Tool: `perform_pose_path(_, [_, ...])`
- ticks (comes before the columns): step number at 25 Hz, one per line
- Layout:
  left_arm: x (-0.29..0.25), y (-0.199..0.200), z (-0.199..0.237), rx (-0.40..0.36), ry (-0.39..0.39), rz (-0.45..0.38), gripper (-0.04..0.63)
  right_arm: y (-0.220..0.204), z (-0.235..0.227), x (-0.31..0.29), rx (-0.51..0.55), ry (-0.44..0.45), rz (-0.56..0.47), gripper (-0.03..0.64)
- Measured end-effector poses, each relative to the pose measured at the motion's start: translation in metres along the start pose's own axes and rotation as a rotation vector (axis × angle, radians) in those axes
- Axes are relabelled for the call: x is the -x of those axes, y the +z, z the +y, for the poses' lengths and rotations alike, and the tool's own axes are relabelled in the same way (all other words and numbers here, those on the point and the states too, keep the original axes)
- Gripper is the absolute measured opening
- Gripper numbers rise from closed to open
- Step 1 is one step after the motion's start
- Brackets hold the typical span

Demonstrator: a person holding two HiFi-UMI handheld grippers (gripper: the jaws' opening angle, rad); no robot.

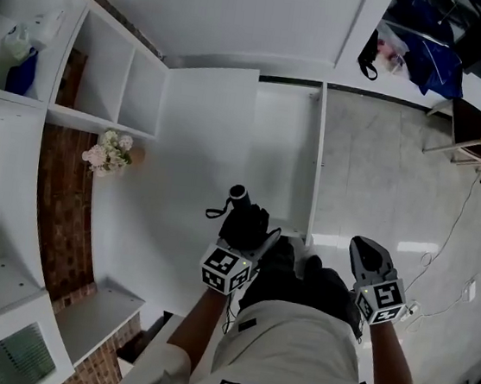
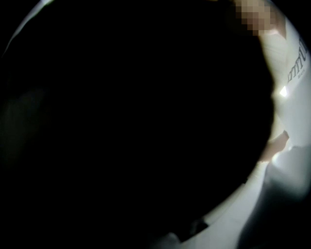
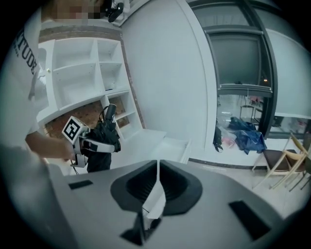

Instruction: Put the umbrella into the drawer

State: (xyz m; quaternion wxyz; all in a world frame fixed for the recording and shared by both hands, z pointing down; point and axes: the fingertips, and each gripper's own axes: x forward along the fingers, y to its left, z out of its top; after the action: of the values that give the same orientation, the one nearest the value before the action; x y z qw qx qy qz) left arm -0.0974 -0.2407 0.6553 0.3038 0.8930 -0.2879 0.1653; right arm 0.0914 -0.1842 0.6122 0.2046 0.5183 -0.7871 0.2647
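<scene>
Drawer [image 3: 167, 146], white and open as I judge it, lies ahead of and below both claws. The folded black umbrella [image 1: 244, 220] is clamped in my left claw [image 1: 254, 236], its long axis tipped handle-first towards that drawer, so the left is nearer, while my right claw [image 3: 156, 180] is clenched on nothing. Dark umbrella cloth fills the left gripper view, hiding those jaws and the umbrella's lower end.

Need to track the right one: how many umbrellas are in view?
1: the black folded umbrella, held by the left gripper near the open drawer. Others may be hidden.
</scene>
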Motion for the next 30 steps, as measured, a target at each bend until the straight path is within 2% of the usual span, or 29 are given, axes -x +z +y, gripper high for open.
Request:
perform_pose_path(7, [-0.029, -0.015, 0.011, 0.033, -0.049, 0.061, 0.253, -0.011, -0.001, -0.009, -0.037, -0.026, 0.051, 0.035])
perform_pose_path(16, [-0.077, -0.023, 0.025, 0.058, -0.045, 0.119, 0.253, -0.011, -0.02, -0.02, -0.044, -0.019, 0.051, 0.035])
perform_pose_path(24, [-0.128, -0.045, 0.045, 0.104, 0.009, 0.178, 0.253, -0.012, -0.046, -0.038, -0.037, 0.04, 0.075, 0.035])
perform_pose_path(30, [-0.16, -0.081, 0.069, 0.155, 0.083, 0.241, 0.253, -0.028, -0.063, -0.059, -0.062, 0.088, 0.11, 0.035])
